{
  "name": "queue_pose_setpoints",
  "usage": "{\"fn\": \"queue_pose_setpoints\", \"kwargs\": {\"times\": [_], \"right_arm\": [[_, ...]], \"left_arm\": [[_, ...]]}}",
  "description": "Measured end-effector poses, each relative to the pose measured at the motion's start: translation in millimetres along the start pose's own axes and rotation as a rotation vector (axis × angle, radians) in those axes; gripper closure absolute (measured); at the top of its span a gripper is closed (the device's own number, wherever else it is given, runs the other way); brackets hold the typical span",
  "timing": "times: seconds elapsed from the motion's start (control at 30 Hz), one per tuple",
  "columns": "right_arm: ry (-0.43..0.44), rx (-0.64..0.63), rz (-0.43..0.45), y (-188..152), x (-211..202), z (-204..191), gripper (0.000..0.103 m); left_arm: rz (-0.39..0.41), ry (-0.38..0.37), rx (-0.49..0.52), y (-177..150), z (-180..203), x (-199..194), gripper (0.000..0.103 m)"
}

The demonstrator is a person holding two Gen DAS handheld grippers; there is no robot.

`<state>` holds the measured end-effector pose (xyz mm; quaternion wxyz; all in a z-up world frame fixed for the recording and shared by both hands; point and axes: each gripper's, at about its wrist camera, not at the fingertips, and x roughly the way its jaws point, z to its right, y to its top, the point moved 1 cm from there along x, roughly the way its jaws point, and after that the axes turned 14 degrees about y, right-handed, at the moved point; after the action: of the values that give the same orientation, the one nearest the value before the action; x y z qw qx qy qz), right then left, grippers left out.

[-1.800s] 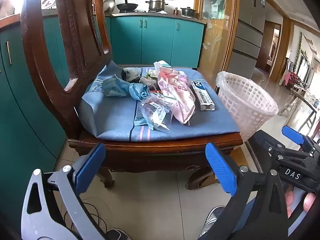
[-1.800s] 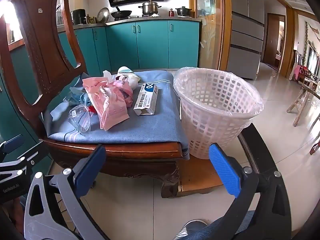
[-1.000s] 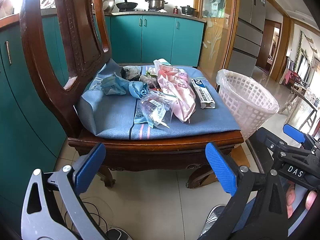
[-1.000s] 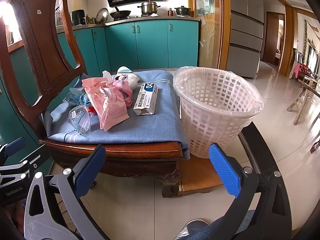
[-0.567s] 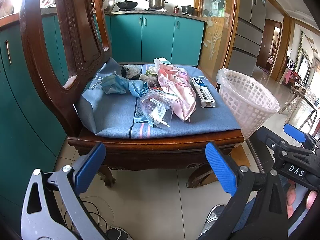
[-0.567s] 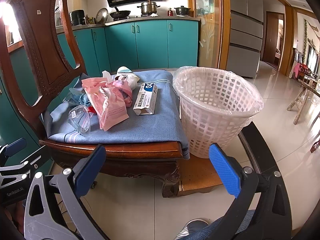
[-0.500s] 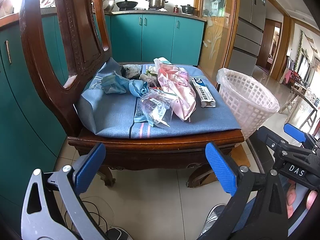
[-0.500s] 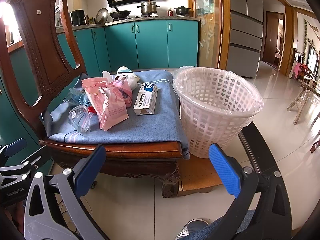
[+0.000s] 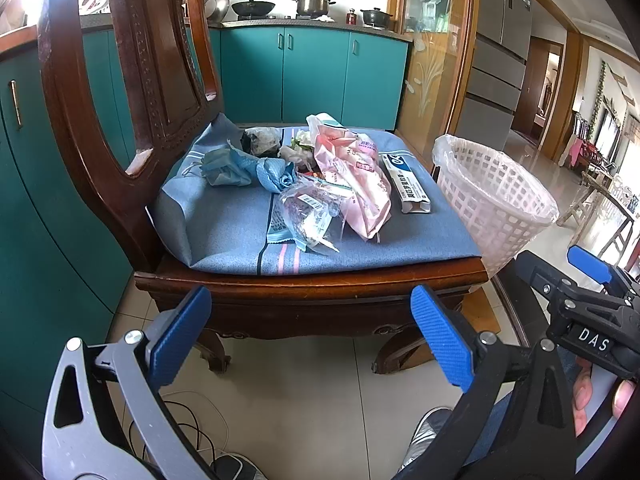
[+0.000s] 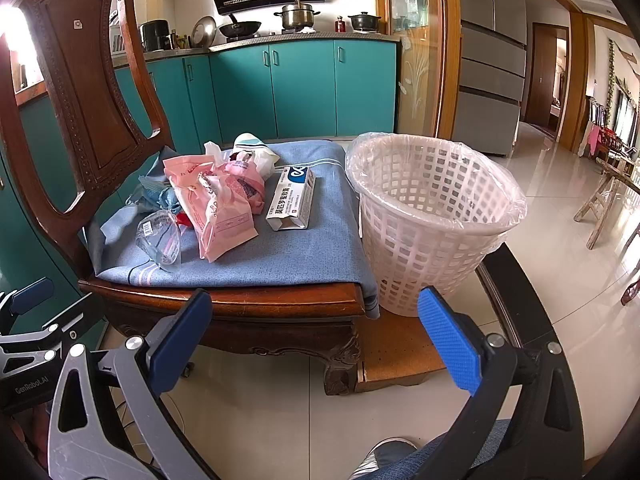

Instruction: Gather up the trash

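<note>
Trash lies on the blue cushion [image 9: 224, 236] of a wooden chair: a pink plastic bag [image 9: 352, 176] [image 10: 216, 204], a white and blue carton [image 9: 406, 182] [image 10: 294, 198], a clear wrapper [image 9: 310, 214] [image 10: 160, 236], crumpled blue masks [image 9: 244, 166] and a dark wad [image 9: 262, 140]. A white lattice bin [image 10: 428, 216] [image 9: 494, 196] with a clear liner stands right of the chair. My left gripper [image 9: 310, 330] hangs open in front of the seat edge, holding nothing. My right gripper [image 10: 312, 330] is open too, low before the chair corner and bin.
The carved chair back [image 10: 80, 80] rises at the left. Teal kitchen cabinets [image 10: 304, 88] run behind, with pots on the counter. A low wooden board [image 10: 400, 354] sits under the bin. Cables [image 9: 188, 436] lie on the tiled floor, and a person's shoe [image 10: 384, 456] shows below.
The left view has crept slightly toward the chair and risen a touch. The right view is almost unchanged. Both grippers have stayed open.
</note>
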<state>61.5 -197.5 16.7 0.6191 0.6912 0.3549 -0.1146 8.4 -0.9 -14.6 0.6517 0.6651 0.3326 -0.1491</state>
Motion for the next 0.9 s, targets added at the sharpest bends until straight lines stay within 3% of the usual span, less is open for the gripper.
{"fn": "queue_pose_setpoints", "kwargs": {"times": [0.9], "right_arm": [[0.0,0.001,0.001,-0.1,-0.6,0.3,0.003]], "left_arm": [[-0.013,0.0,0.007,-3.2,4.0,1.1,0.003]]}}
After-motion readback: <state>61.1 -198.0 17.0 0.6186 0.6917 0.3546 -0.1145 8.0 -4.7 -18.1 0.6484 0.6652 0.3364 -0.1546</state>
